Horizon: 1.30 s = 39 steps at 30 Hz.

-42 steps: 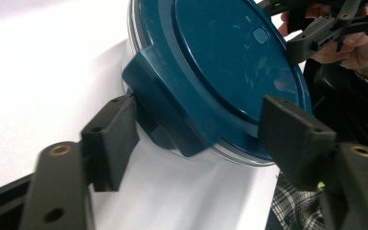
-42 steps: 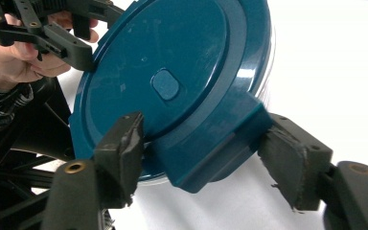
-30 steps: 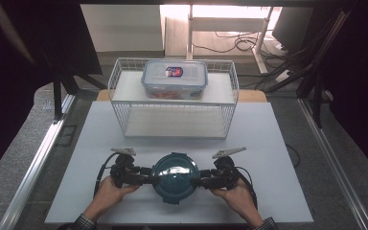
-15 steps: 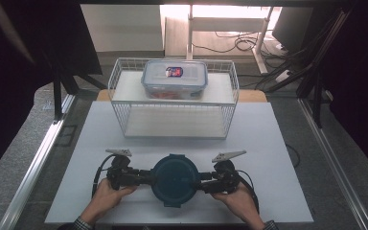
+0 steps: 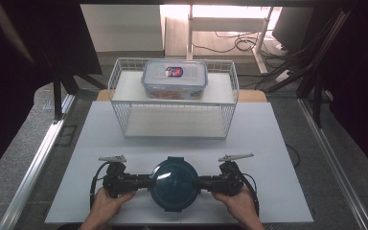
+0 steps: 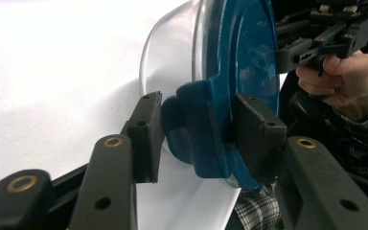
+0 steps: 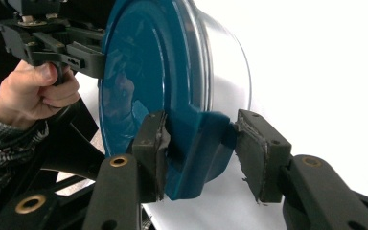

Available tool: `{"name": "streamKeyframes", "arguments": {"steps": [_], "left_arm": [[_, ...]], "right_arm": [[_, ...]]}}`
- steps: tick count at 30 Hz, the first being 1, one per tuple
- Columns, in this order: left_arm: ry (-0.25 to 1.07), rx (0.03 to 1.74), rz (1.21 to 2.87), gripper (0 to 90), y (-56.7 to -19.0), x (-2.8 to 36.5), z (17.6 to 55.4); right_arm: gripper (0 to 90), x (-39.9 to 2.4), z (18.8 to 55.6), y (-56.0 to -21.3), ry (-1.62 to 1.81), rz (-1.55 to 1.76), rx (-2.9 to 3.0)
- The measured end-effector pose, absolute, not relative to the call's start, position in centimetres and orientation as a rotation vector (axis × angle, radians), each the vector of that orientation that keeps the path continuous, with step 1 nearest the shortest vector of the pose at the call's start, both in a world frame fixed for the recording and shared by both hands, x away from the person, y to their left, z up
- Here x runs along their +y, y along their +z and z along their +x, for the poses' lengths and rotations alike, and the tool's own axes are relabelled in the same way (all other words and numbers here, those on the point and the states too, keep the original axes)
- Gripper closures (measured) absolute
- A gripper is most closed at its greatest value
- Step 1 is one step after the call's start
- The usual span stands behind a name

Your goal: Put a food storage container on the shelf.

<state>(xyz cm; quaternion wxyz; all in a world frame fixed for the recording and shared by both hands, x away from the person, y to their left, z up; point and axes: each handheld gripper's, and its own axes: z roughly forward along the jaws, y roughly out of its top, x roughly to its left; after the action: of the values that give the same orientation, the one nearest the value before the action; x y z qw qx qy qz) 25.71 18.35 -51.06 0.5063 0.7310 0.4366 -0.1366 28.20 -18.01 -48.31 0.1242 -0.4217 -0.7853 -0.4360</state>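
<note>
A round clear container with a dark blue lid (image 5: 175,184) sits low over the white table board (image 5: 268,158), near its front edge. My left gripper (image 5: 147,182) holds it from the left and my right gripper (image 5: 200,183) from the right. In the left gripper view, the left gripper (image 6: 201,136) is shut on a blue side latch (image 6: 196,129) of the lid. The right gripper view has the right gripper (image 7: 201,153) closed around the opposite latch (image 7: 196,148), its right pad (image 7: 256,158) just at the latch's edge. I cannot tell whether the container rests on the board.
A white wire basket rack (image 5: 172,122) stands across the back of the board. A clear rectangular lunchbox (image 5: 175,76) lies on top of it. Metal rails run along both sides of the table. Open board lies between the rack and the container.
The container and both grippers have shifted slightly toward the person's side of the board. Both grips stay the same.
</note>
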Motion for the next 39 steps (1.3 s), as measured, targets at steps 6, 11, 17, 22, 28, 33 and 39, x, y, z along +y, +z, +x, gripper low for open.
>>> {"name": "streamKeyframes", "arguments": {"steps": [6, 11, 17, 22, 28, 33, 39], "left_arm": [[-0.300, 1.058, 1.754, 58.5, -50.4, 18.1, 25.9], [-0.283, 1.041, 1.753, 58.4, -50.0, 18.0, 26.2], [-0.248, 1.014, 1.761, 58.4, -48.8, 17.8, 26.7], [-0.224, 0.990, 1.770, 58.4, -47.5, 17.9, 27.3], [-0.192, 0.972, 1.752, 58.4, -45.9, 18.3, 28.0], [-0.162, 0.955, 1.748, 58.3, -44.2, 18.3, 28.8], [-0.130, 0.955, 1.736, 58.1, -42.0, 17.9, 29.7]], "right_arm": [[56.5, -18.1, 27.9, -47.9, -1.286, -1.238, -2.308], [56.6, -18.2, 28.2, -47.2, -1.335, -1.233, -2.333], [56.8, -18.4, 28.6, -46.2, -1.390, -1.217, -2.344], [56.8, -18.4, 29.2, -44.9, -1.440, -1.207, -2.351], [56.9, -17.9, 30.2, -42.7, -1.488, -1.183, -2.385], [56.8, -17.9, 31.0, -41.0, -1.519, -1.170, -2.401], [56.8, -18.1, 32.1, -39.1, -1.568, -1.153, -2.407]]}}
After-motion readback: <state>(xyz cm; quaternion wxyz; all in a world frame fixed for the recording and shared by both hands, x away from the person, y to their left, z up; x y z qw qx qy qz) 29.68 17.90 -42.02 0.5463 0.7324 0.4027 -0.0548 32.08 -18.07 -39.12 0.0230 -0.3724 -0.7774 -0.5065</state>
